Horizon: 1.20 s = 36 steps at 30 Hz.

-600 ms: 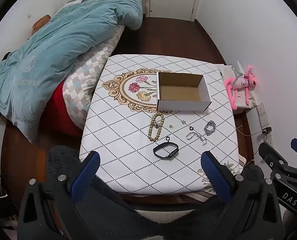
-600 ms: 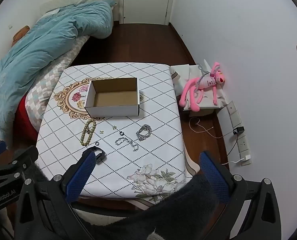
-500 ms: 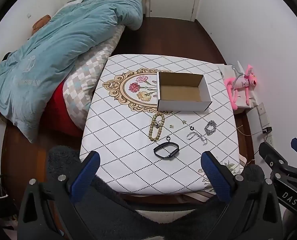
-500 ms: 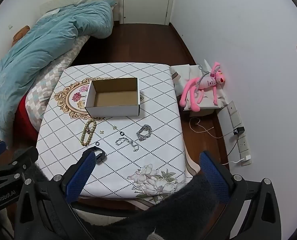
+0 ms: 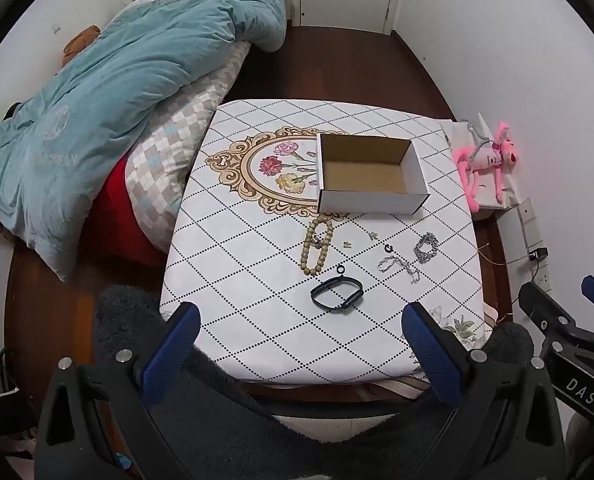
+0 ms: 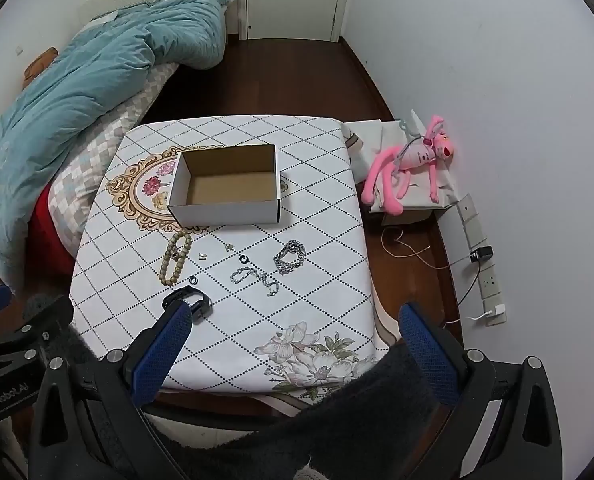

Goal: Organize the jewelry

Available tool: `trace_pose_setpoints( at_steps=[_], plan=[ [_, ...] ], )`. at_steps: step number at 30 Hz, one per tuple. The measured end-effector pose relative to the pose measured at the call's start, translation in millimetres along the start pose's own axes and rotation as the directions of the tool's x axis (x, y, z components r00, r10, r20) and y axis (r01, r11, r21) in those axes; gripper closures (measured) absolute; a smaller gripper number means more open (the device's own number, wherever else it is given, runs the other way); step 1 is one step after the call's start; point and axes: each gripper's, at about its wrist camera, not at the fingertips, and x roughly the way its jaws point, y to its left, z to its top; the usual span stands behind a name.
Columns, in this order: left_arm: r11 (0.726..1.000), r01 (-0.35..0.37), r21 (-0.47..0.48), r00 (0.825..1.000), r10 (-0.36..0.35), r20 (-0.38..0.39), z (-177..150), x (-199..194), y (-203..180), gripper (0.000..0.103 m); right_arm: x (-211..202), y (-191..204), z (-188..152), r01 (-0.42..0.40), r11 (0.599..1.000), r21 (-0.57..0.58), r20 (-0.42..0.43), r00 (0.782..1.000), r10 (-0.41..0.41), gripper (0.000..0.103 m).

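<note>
An open white cardboard box (image 5: 371, 200) (image 6: 225, 210) sits empty on the patterned table (image 5: 257, 280) (image 6: 317, 220). In front of it lie a beige bead bracelet (image 5: 317, 246) (image 6: 176, 252), a black band (image 5: 337, 293) (image 6: 189, 298), a thin silver chain (image 5: 399, 266) (image 6: 255, 276), a thick silver chain (image 5: 426, 247) (image 6: 290, 257), two small black rings and two tiny pieces. My left gripper (image 5: 297, 328) and right gripper (image 6: 289, 324) are both open and empty, held above the table's near edge.
A bed with a teal duvet (image 5: 117, 92) stands left of the table. A pink plush toy (image 5: 487, 160) (image 6: 413, 164) lies on a low box to the right. Power strip and cables (image 6: 485, 276) lie along the right wall.
</note>
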Motion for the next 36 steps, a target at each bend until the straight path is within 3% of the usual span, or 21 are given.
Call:
trace_pose_setpoints(
  at_steps=[36],
  plan=[
    [1.000,-0.006,0.008,1.000,0.006,0.008,4.9,-4.3,-4.0,0.000,1.5,-3.9,2.3,0.003,1.000,0.007,-0.005,1.000,-0.003,0.000]
  ],
)
